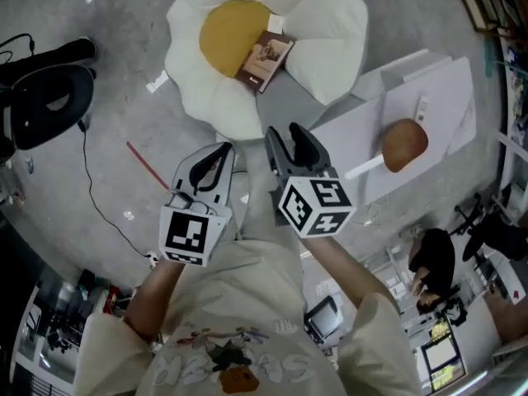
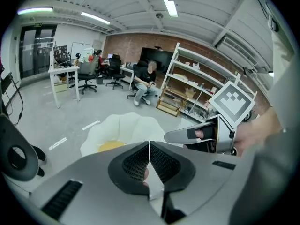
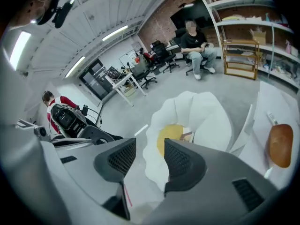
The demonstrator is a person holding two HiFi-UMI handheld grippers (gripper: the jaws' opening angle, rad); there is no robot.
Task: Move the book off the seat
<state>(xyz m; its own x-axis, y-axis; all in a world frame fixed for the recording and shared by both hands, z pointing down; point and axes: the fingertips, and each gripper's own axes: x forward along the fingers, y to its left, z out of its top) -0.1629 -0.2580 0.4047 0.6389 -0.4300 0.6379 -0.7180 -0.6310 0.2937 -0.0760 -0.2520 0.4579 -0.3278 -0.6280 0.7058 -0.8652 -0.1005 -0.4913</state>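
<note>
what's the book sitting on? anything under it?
The book lies on the white flower-shaped seat, overlapping the edge of its yellow centre. The patch directly beneath the book is covered, so anything else there can't be seen.

No legible text, even on the book (image 1: 266, 58) cover.

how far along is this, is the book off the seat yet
Done: nothing yet; the book lies on the egg-shaped seat. In hand: both tongs hang short of the seat, right tongs open and empty, left tongs shut with nothing between them. Left: reach the book, grip it, carry it off the seat.
</note>
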